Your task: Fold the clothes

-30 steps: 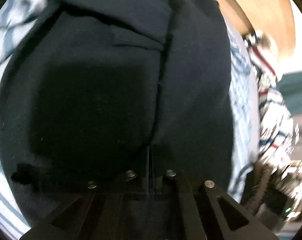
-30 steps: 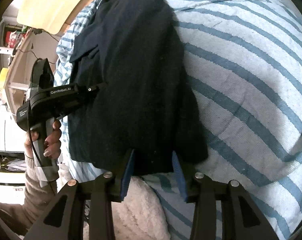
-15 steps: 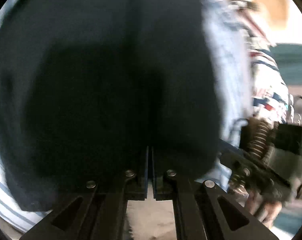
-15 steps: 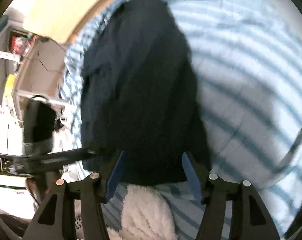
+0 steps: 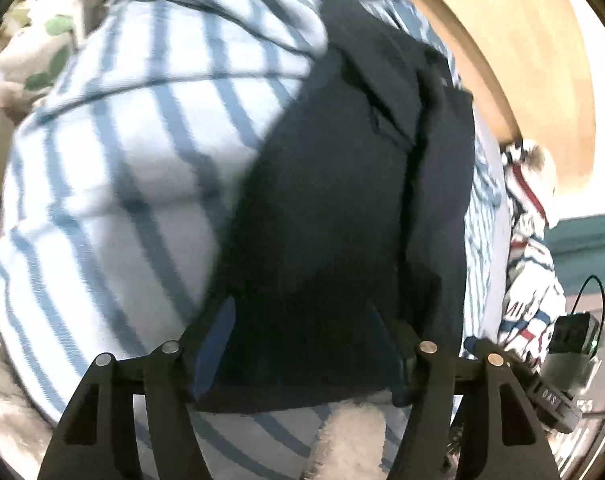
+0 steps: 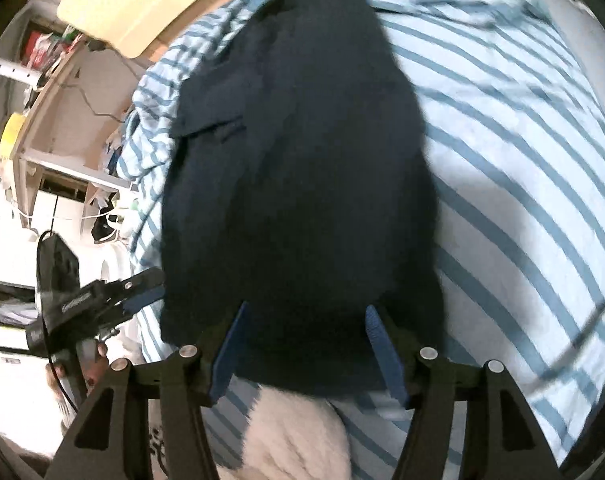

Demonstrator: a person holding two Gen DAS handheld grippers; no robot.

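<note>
Garment (image 6: pixel 302 168) lies folded; striped sheet (image 6: pixel 522 160) spreads bare rightward.

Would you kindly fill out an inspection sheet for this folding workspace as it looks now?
Surface: blue-and-white striped sheet, rumpled at the far end.
Job's things: dark navy garment lying lengthwise on the sheet, near hem by both grippers.
Clutter: white fluffy fabric at the near edge; red-white-blue patterned cloth beside the sheet.
Grippers: left gripper open, jaws just opened, not pressing the garment; right gripper open above the hem.
Cables: black cable at the device by the right gripper.
Surroundings: wooden board; shelving.
</note>
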